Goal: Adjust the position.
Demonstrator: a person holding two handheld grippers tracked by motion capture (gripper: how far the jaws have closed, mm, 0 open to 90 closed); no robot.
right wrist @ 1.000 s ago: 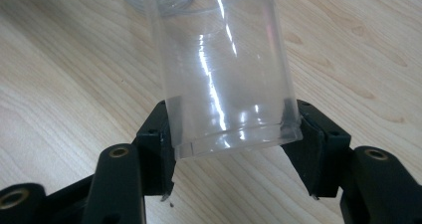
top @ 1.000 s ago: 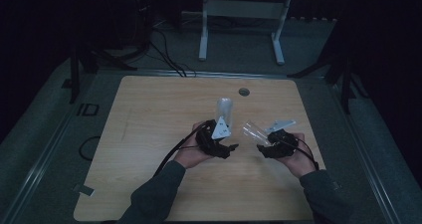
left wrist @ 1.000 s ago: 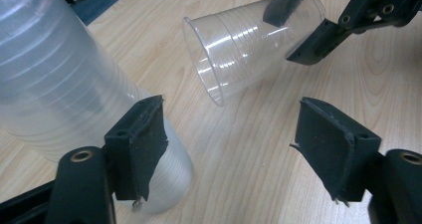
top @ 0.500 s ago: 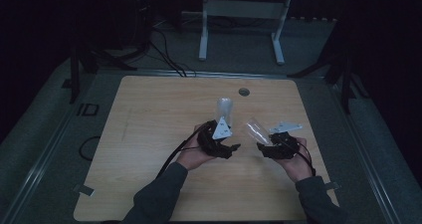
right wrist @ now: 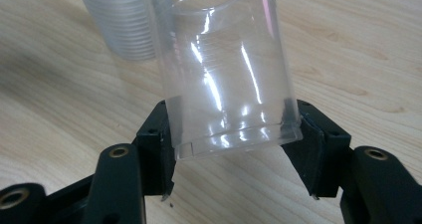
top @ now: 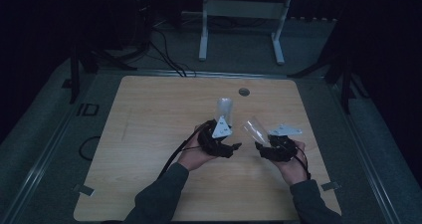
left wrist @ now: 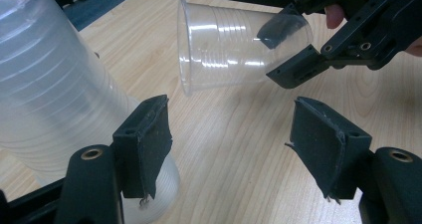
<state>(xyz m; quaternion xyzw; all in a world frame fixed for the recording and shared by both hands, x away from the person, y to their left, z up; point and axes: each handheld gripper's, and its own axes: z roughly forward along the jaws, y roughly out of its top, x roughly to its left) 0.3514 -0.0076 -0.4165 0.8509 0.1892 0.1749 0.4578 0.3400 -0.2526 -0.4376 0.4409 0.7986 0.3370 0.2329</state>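
A single clear plastic cup point(right wrist: 224, 79) is held by its base in my right gripper point(right wrist: 234, 134), which is shut on it. In the high view this cup point(top: 255, 129) tilts up and to the left from the right gripper point(top: 266, 147). The left gripper view shows the same cup point(left wrist: 234, 47) on its side with its mouth towards the stack. A stack of clear cups point(top: 223, 109) stands upside down on the table. My left gripper point(top: 234, 147) is open beside it, with the stack point(left wrist: 54, 89) just left of its left jaw and nothing between the jaws point(left wrist: 229, 144).
The light wooden table point(top: 149, 119) has a small round grommet point(top: 243, 91) near its far edge. Cables point(top: 174, 157) trail from the left gripper towards the person. A white frame point(top: 244, 15) stands on the floor beyond the table.
The right gripper with its cup has drawn slightly away from the stack and tilted the cup more. The left gripper has stayed beside the stack.
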